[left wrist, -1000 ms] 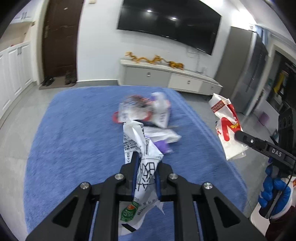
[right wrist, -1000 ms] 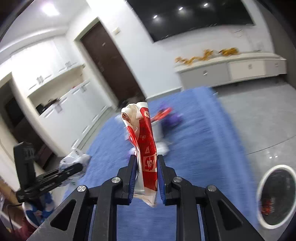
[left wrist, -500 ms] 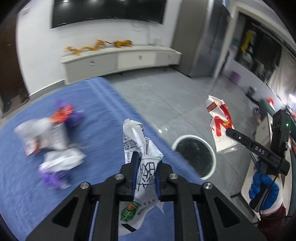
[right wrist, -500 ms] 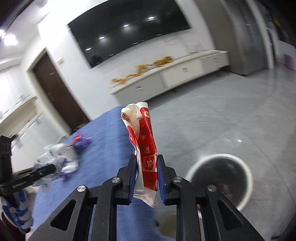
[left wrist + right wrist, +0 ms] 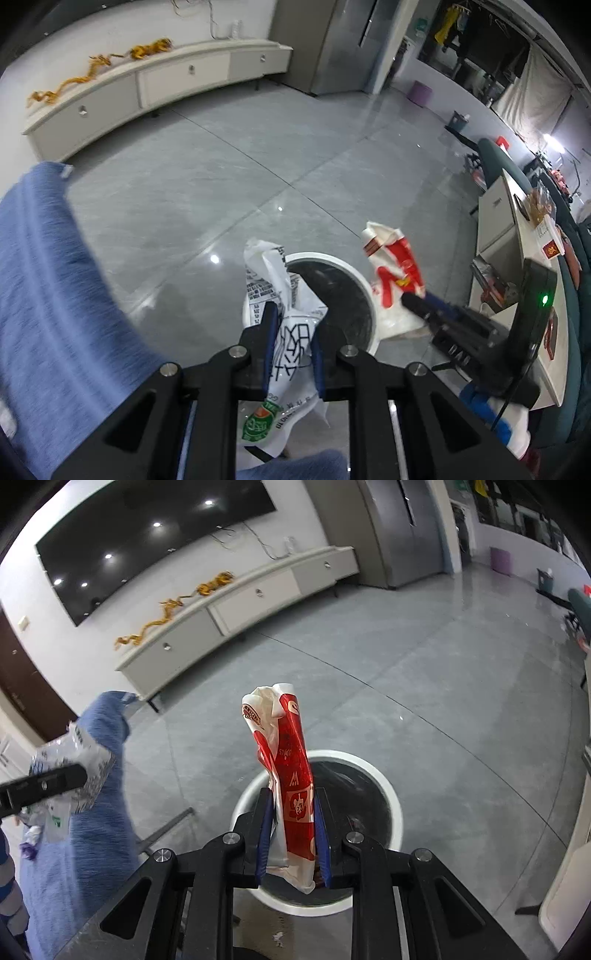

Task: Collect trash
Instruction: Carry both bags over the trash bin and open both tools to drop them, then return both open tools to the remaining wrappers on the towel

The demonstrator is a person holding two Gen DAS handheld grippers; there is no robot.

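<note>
Your left gripper (image 5: 291,347) tilts down over the white-rimmed trash bin (image 5: 365,291), fingers clamped on a crumpled white wrapper (image 5: 280,306) with black print. Your right gripper (image 5: 290,834), pitched down over the same bin (image 5: 391,794), pinches a red-and-white wrapper (image 5: 291,775) upright between its fingers. The bin stands on glossy grey floor tiles (image 5: 424,686) beside a blue-covered desk (image 5: 40,295). A long white cabinet (image 5: 236,602) runs under a wall-mounted dark screen (image 5: 147,531).

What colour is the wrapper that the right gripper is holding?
Red and white wrapper, with small white logos on the red; clearest in the right wrist view.
</note>
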